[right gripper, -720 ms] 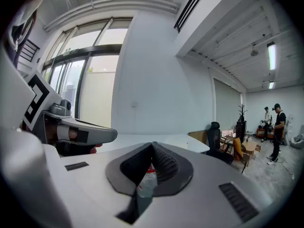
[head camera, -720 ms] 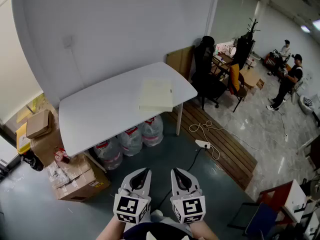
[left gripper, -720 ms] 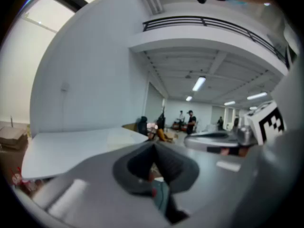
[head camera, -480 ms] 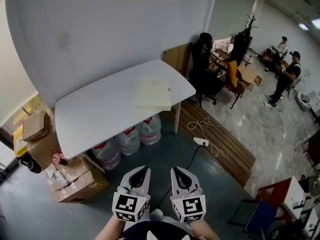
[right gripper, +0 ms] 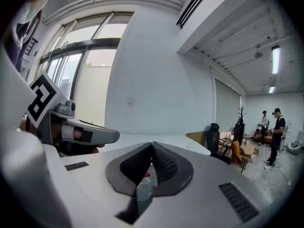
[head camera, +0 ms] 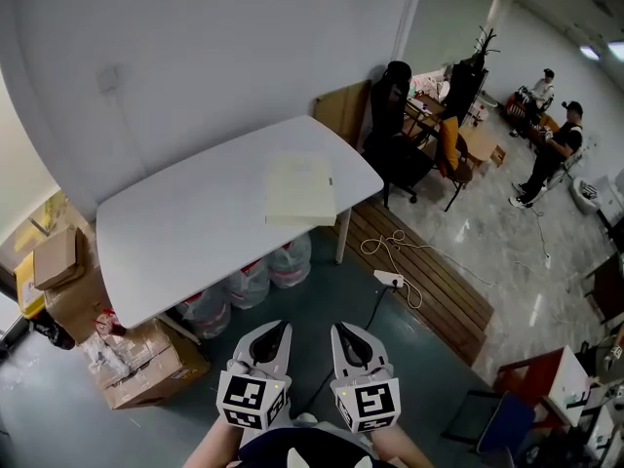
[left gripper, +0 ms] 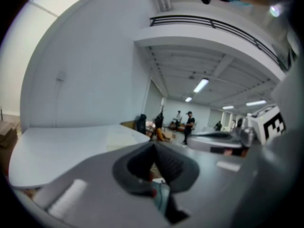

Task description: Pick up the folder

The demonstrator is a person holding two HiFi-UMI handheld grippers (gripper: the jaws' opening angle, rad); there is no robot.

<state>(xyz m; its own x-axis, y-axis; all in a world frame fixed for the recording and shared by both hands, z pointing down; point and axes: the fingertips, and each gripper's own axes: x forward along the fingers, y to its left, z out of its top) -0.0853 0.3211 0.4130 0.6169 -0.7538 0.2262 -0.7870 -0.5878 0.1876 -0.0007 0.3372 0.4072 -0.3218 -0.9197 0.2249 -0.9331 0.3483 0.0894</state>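
A pale cream folder lies flat on the right part of the white table, near its front edge. In the left gripper view the folder shows as a faint pale patch on the table top. Both grippers hang side by side well short of the table, over the floor. My left gripper is shut with nothing in it, and so is my right gripper. From the left gripper view the jaws meet tip to tip; the right gripper looks the same.
Water jugs stand under the table, cardboard boxes to its left. A power strip with cable lies on the floor by wooden planks. Office chairs and two people are at the back right.
The view has shifted a little: the table and folder sit slightly further left and nearer in the head view. Both grippers stay shut and side by side.
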